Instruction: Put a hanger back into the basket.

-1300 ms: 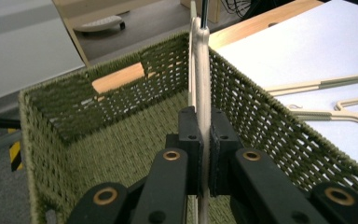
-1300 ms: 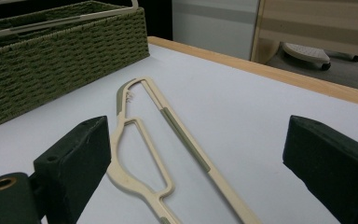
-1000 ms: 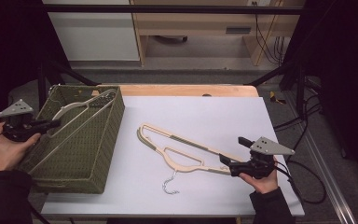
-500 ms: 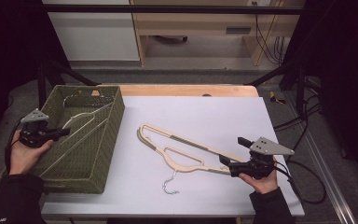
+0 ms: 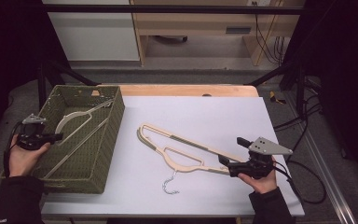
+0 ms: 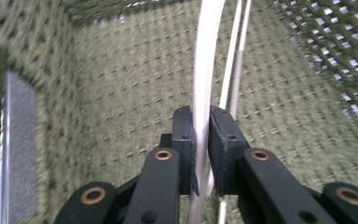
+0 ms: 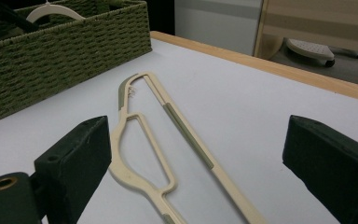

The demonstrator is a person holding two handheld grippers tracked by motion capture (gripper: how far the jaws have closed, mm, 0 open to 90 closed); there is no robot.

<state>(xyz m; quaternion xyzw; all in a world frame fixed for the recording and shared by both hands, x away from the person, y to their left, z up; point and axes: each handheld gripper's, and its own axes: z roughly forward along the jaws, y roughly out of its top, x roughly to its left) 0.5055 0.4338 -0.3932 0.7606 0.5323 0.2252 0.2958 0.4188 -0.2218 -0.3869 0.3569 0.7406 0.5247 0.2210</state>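
Observation:
A white hanger [image 5: 72, 116] lies slanted inside the green woven basket [image 5: 114, 116] at the table's left. My left gripper [image 5: 58, 136] reaches in over the basket's left rim. Its pads sit against the hanger's white arm [image 6: 203, 70], and the jaws have just been opening a little with that arm between them. A cream hanger [image 5: 186, 140] with green pads and a metal hook [image 5: 170, 184] lies flat on the white table. My right gripper [image 5: 233, 151] rests at that hanger's right end, jaws wide open, with the cream hanger [image 7: 186, 126] stretching away between them untouched.
The white tabletop [image 5: 205, 112] runs from the basket to the right edge. A wooden strip [image 5: 186, 90] borders its far side. Cables [image 5: 307, 116] hang off the right. The basket's woven wall [image 7: 65, 51] stands at far left of the right gripper view.
My left gripper has sunk lower into the basket with the white hanger, which now lies flatter. The right gripper and cream hanger have not moved.

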